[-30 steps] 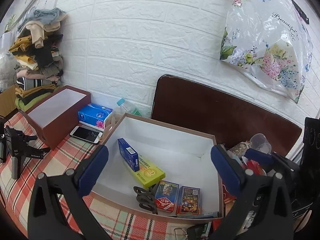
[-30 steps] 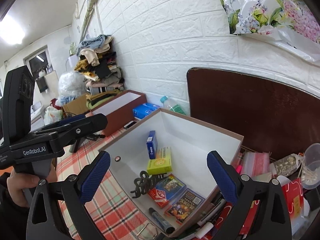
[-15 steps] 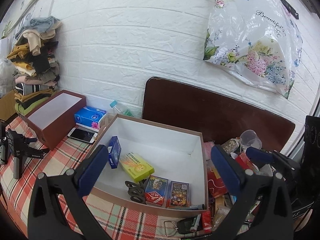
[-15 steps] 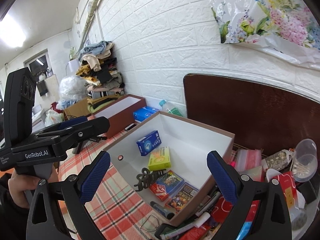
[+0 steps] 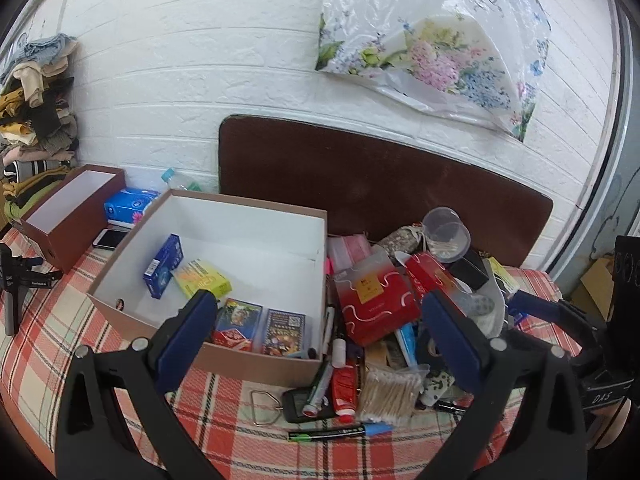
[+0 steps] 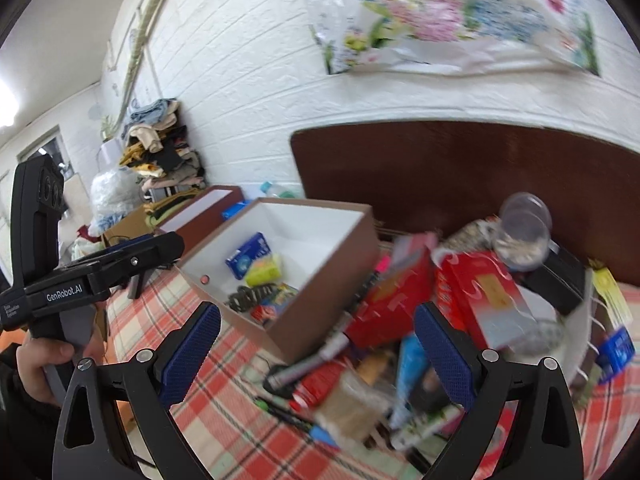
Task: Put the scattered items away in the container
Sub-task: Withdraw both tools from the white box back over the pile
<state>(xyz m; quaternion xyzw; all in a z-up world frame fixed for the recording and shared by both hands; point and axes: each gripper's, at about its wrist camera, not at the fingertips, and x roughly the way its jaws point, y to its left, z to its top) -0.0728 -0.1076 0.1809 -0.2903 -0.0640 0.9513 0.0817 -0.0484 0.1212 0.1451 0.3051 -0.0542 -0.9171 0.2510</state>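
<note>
Beside the container [image 5: 224,240], both views swung right since earlier, clutter pile [image 5: 392,320] centred

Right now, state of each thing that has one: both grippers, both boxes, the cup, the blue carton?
left gripper: open, holding nothing
right gripper: open, holding nothing
brown box: lidless, partly filled
smaller brown box: lidless, contents out of sight
clear plastic cup: tipped on its side atop the pile
blue carton: in the brown box, leaning on its left wall
</note>
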